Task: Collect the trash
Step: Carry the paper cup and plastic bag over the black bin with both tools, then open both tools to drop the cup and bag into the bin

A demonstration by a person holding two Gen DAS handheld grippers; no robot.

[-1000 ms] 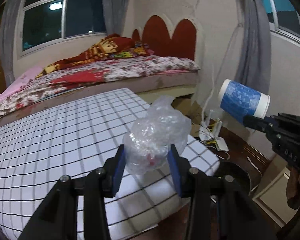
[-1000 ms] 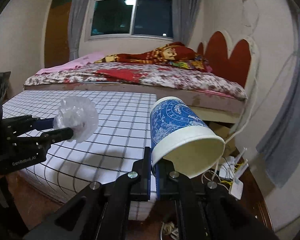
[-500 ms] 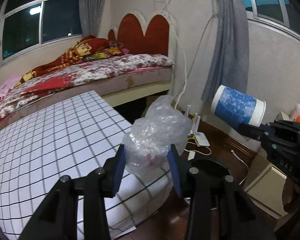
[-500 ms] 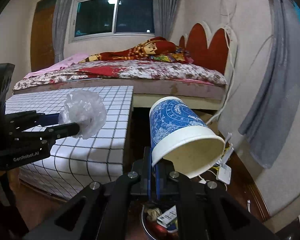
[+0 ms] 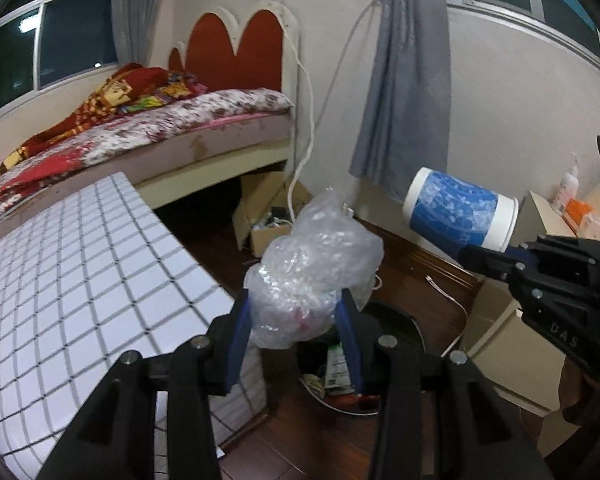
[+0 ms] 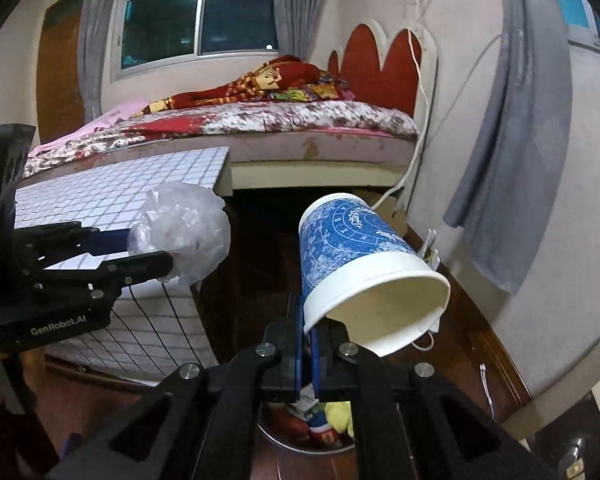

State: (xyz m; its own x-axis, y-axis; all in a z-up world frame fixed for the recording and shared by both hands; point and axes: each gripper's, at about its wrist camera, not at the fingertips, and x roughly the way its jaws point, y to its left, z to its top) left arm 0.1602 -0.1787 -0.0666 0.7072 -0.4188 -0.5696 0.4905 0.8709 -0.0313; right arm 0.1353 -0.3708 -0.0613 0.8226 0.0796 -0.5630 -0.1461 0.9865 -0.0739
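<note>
Beside the bed (image 5: 148, 136), low on the wood floor (image 5: 308, 440), stands the bin (image 5: 404, 320), and everything is placed from it.

Bed: far side of bin, red headboard, rumpled blanket. Not in play.

Tabletop (image 5: 80, 280): gridded white cover, its corner just beside the bin on the left. Edge hangs close to the left claw's drop path.

Boxes: cardboard box (image 5: 260, 216) under the bed end, beyond the bin; pale carton (image 5: 512, 360) to the bin's right. Cables trail along the wall side.

Bin: round, dark, metal-rimmed, already holding wrappers. In the right wrist view the rim (image 6: 300, 446) shows straight below the claw.

Cup (image 6: 360, 268): blue-and-white paper, clamped at its rim by the right claw (image 6: 307, 344), jaws nearly together on the wall. Long axis tilted, mouth facing down and toward the camera, base pointing up and away. Above the bin, slightly right of centre.

Bag (image 5: 312, 272): crumpled clear plastic, wadded, clamped between the left claw (image 5: 296, 328) pads, jaws apart by the wad's width. It sits above the bin's near-left rim.

Judgement: both pieces are over or nearly over the opening; the right claw looks better centred. The drop turns on each claw being above the rim, not the tabletop corner. Light bag may drift or cling to a pad.
</note>
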